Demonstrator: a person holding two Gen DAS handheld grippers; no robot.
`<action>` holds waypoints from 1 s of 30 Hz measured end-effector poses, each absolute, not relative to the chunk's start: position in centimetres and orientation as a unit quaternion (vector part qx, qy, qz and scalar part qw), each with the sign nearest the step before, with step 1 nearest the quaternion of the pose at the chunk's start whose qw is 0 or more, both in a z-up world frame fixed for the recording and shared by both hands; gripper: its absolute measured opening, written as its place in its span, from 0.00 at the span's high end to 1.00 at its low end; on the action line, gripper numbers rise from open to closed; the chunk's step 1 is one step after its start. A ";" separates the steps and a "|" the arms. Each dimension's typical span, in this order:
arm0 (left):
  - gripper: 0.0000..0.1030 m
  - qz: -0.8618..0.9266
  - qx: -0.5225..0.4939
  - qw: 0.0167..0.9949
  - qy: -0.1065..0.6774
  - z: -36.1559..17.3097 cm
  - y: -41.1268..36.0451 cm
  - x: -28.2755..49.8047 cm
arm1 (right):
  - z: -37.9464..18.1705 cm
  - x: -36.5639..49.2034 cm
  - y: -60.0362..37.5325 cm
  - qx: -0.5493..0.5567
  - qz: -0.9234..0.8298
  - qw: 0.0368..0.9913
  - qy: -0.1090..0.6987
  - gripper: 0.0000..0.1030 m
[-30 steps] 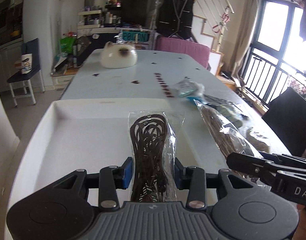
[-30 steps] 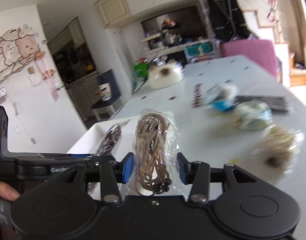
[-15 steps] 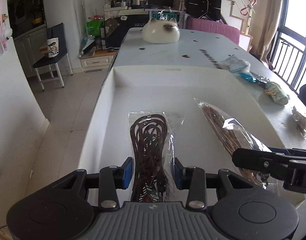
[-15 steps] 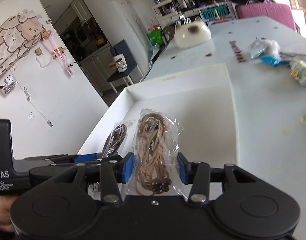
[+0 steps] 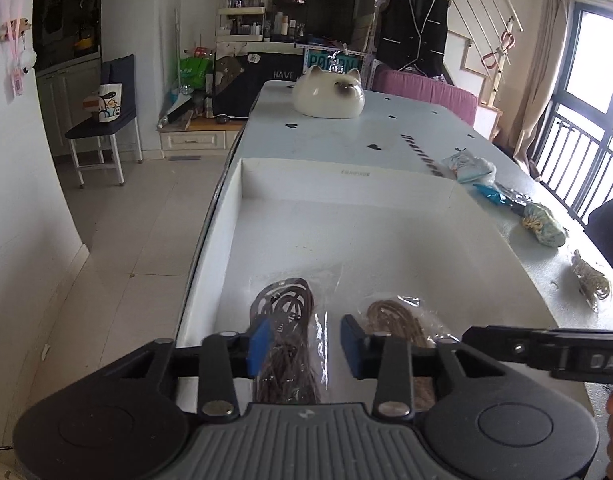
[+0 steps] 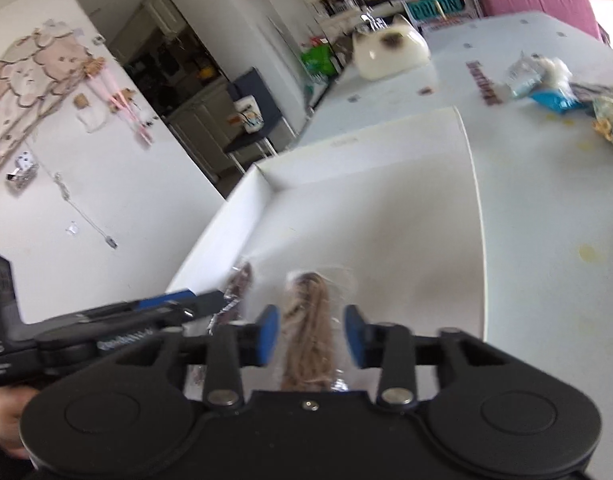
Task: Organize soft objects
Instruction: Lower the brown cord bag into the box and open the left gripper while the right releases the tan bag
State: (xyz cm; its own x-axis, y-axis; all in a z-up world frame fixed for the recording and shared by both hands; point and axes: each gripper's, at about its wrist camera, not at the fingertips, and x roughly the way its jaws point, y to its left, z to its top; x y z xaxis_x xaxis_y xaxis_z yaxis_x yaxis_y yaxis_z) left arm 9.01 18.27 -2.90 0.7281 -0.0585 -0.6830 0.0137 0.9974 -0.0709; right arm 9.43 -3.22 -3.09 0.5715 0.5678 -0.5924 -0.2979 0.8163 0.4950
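A clear bag of dark brown cord lies in the near end of the white tray. My left gripper is open over it, jaws apart and not touching the bag. A clear bag of tan cord lies beside it to the right. In the right wrist view my right gripper is open around the tan bag, with the dark bag to its left. The left gripper's body shows there too.
On the table to the right of the tray lie a white and blue packet, a blue wrapper, a patterned soft bundle and a loose cord bundle. A cat-shaped ceramic stands at the far end.
Both grippers opened and let go of their bags, which now lie side by side in the near end of the tray. Both grippers have drawn back a little.
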 end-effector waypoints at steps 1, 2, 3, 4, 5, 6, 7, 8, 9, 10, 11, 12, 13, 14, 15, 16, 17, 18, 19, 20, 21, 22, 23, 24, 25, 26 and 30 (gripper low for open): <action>0.72 -0.024 -0.033 0.931 0.363 -2.7 18.2 9.0 | -3.3 9.5 -3.1 0.169 0.246 0.868 0.396 0.76; 0.76 -0.027 -0.035 0.931 0.362 -2.7 18.2 9.0 | -3.4 9.6 -2.8 0.161 0.244 0.868 0.401 0.78; 0.77 -0.032 -0.037 0.930 0.363 -2.7 18.2 9.1 | -3.6 9.5 -2.4 0.152 0.245 0.868 0.405 0.79; 0.79 -0.036 -0.037 0.929 0.367 -2.8 18.1 9.3 | -3.6 9.4 -2.1 0.142 0.248 0.868 0.406 0.80; 0.79 -0.040 -0.035 0.927 0.371 -3.0 18.0 9.5 | -3.7 9.3 -1.7 0.134 0.253 0.866 0.409 0.81; 0.79 -0.042 -0.029 0.924 0.379 -3.4 18.0 9.8 | -3.8 9.3 -1.4 0.129 0.261 0.863 0.412 0.82; 0.79 -0.042 -0.023 0.921 0.386 -3.8 17.9 10.0 | -3.9 9.2 -1.1 0.127 0.271 0.859 0.415 0.83; 0.79 -0.041 -0.019 0.919 0.391 -4.1 17.8 10.1 | -4.0 9.1 -0.8 0.128 0.280 0.856 0.416 0.83; 0.79 -0.038 -0.014 0.917 0.396 -4.3 17.9 10.1 | -4.1 9.1 -0.5 0.128 0.286 0.852 0.419 0.84; 0.79 -0.036 -0.011 0.917 0.398 -4.5 18.0 10.1 | -4.2 9.1 -0.2 0.124 0.289 0.852 0.419 0.84; 0.79 -0.037 -0.012 0.916 0.398 -4.4 18.2 10.0 | -4.3 9.1 0.1 0.119 0.291 0.852 0.418 0.84; 0.79 -0.036 -0.013 0.916 0.400 -4.4 18.4 9.8 | -4.4 9.1 0.5 0.115 0.294 0.852 0.418 0.84; 0.79 -0.033 -0.011 0.916 0.400 -4.4 18.6 9.7 | -4.4 9.1 0.7 0.112 0.297 0.852 0.418 0.84; 0.79 -0.030 -0.009 0.916 0.401 -4.4 18.8 9.6 | -4.4 9.1 0.8 0.111 0.298 0.852 0.417 0.83; 0.79 -0.027 -0.006 0.916 0.401 -4.4 19.0 9.5 | -4.4 9.1 0.7 0.113 0.298 0.852 0.414 0.83; 0.79 -0.023 -0.003 0.915 0.402 -4.5 19.2 9.4 | -4.2 9.1 0.5 0.117 0.298 0.853 0.411 0.82; 0.79 -0.019 -0.001 0.915 0.402 -4.5 19.4 9.4 | -4.1 9.2 0.2 0.124 0.294 0.855 0.409 0.81; 0.79 -0.014 -0.001 0.915 0.402 -4.5 19.6 9.3 | -4.1 9.3 -0.2 0.133 0.286 0.858 0.406 0.77; 0.79 -0.009 -0.001 0.916 0.401 -4.4 19.9 9.3 | -4.0 9.6 -0.6 0.144 0.277 0.860 0.403 0.76; 0.79 -0.006 -0.001 0.917 0.400 -4.4 20.1 9.3 | -4.0 9.9 -1.0 0.154 0.268 0.862 0.402 0.74; 0.79 -0.003 -0.001 0.917 0.399 -4.3 20.2 9.4 | -4.0 10.3 -1.4 0.164 0.260 0.862 0.402 0.74; 0.79 -0.003 -0.006 0.917 0.400 -4.2 20.3 9.4 | -4.0 10.7 -1.7 0.173 0.252 0.863 0.403 0.73; 0.79 -0.002 -0.006 0.917 0.399 -4.2 20.3 9.5 | -3.9 11.2 -1.8 0.180 0.244 0.863 0.403 0.72; 0.79 0.001 -0.004 0.917 0.398 -4.2 20.2 9.5 | -3.8 11.6 -1.9 0.185 0.240 0.863 0.405 0.69; 0.79 0.003 -0.004 0.918 0.396 -4.1 20.1 9.4 | -3.9 12.0 -1.9 0.189 0.237 0.862 0.406 0.68; 0.79 0.002 -0.005 0.920 0.392 -4.0 20.0 9.3 | -4.0 12.5 -1.6 0.191 0.235 0.860 0.410 0.64; 0.79 -0.015 -0.006 0.924 0.383 -3.5 19.5 9.2 | -4.5 14.0 0.1 0.178 0.253 0.847 0.433 0.62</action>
State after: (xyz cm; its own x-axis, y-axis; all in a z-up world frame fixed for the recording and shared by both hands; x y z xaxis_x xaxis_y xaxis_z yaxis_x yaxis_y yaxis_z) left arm 9.23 19.53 -3.47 0.7066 -0.0330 -0.7068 0.0232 0.9995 -0.0234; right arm 14.01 0.14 -4.54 0.4972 0.5825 -0.6430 -0.2747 0.8087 0.5202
